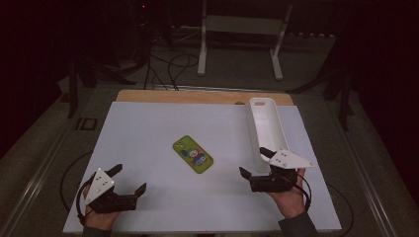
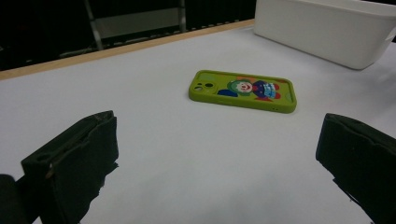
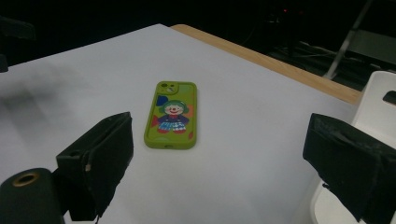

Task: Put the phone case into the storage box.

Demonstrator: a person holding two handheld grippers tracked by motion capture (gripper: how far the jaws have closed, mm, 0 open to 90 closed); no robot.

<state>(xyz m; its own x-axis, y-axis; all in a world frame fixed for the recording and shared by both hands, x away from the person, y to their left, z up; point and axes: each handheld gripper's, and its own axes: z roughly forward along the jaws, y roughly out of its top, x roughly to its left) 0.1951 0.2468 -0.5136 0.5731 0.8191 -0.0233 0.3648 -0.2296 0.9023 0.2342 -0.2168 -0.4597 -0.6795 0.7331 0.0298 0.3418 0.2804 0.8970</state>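
White surface (image 1: pixel 148 207), dark room | phone (image 1: pixel 192 153) lies flat in the middle, untouched | white bin (image 1: pixel 267 129) at right | left gripper (image 1: pixel 129 183) and right gripper (image 1: pixel 253 164): fingers spread apart, empty | pickup not yet begun

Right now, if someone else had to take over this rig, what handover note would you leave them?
Left gripper: open, holding nothing, at the near left of the table.
Right gripper: open, holding nothing, at the near end of the white bin.
Green phone case: lies flat, clown picture up, mid-table between both grippers, apart from the bin.
Done: nothing gripped yet.
Left: probably grasp the phone case; the bin looks the likely destination.
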